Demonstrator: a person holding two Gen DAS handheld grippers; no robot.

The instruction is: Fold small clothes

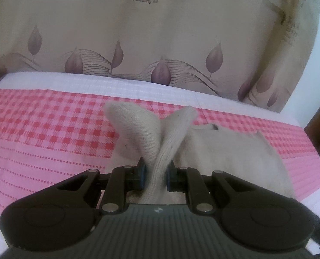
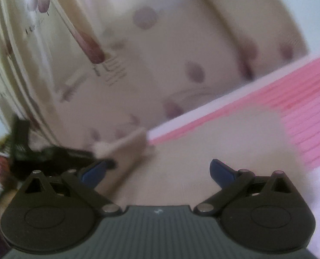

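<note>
**Inspector:** Beige ribbed knit garment [image 1: 160, 138] lies on the pink-and-red checked bed cover [image 1: 41, 118]; the left gripper [image 1: 156, 172] pinches a bunched fold, two soft lobes flaring above the blue pads.

**Clerk:** And the right gripper [image 2: 157, 172]?

**Inspector:** Jaws wide, empty, over the cloth; view blurred. Leaf-printed curtain [image 1: 138, 32] hangs behind the bed.

The left gripper [image 1: 156, 176] points downward at a slant, its 2 blue-padded fingers [image 1: 142, 173] drawn close together and pinching a bunched fold of beige knit cloth [image 1: 160, 138] between them. The right gripper [image 2: 157, 172] is tilted, rolled to one side, its 2 blue fingertips [image 2: 221, 169] spread wide apart with nothing gripped between them; its view is blurred.
</note>
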